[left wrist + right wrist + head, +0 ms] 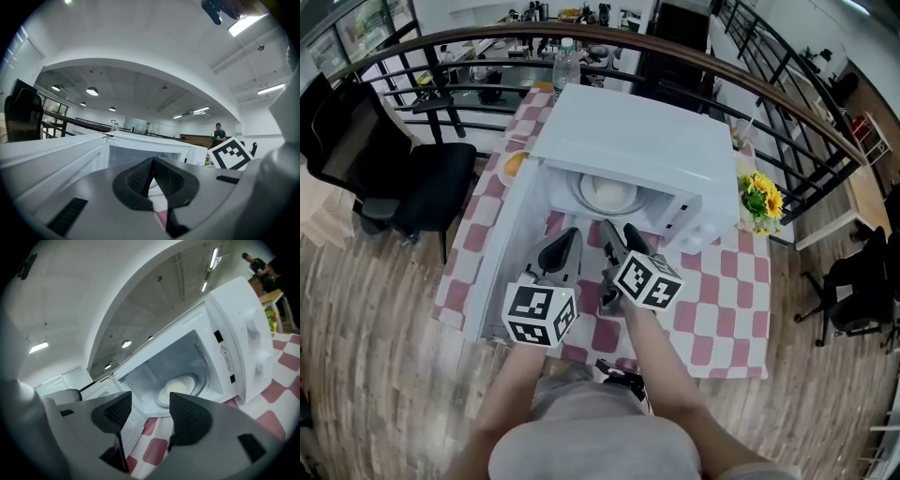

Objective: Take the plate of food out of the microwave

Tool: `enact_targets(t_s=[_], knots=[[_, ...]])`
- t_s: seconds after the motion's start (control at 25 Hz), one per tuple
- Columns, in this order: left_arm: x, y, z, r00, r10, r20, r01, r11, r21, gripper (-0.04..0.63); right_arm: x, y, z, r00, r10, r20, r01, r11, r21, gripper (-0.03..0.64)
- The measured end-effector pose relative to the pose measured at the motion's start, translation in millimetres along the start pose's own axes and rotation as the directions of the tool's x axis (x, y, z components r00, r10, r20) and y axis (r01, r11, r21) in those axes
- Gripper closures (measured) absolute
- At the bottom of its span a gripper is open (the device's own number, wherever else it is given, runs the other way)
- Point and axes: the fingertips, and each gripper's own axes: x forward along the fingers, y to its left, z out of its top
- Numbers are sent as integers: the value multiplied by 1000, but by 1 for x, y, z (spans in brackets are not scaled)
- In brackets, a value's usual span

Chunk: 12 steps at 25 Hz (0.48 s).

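Worktop: a worktop [724, 314] under a red-and-white checked cloth carries the boxy white microwave oven [628, 141].
Microwave door: the white microwave door [502, 253] is swung fully open at the head view's left; the cavity is exposed.
Plate: the round white plate of pale food [607, 194] sits inside the cavity on the turntable, touched by neither gripper; it also shows in the right gripper view [180, 386].
Left gripper: the left gripper [570, 234] is in front of the cavity mouth, outside it, pointing inward; its jaws [151, 161] are pressed together with nothing between them.
Right gripper: the right gripper [621, 230] is just beside the left one; its jaws [150, 401] stand wide apart and empty, with the plate seen through the gap.
Surroundings: yellow sunflowers [761, 197] stand beside the microwave's right end.
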Motion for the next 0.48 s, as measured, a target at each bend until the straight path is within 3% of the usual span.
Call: enact_targets(t_s=[0.28, 0.48], knots=[[14, 1, -6, 1000, -13, -17, 14, 1000, 13, 592, 31, -29, -14, 998, -56, -37, 61, 987, 147, 359], [20, 5, -8, 1000, -7, -21, 7, 1000, 12, 592, 45, -49, -25, 993, -103, -59, 115, 957, 265, 356]])
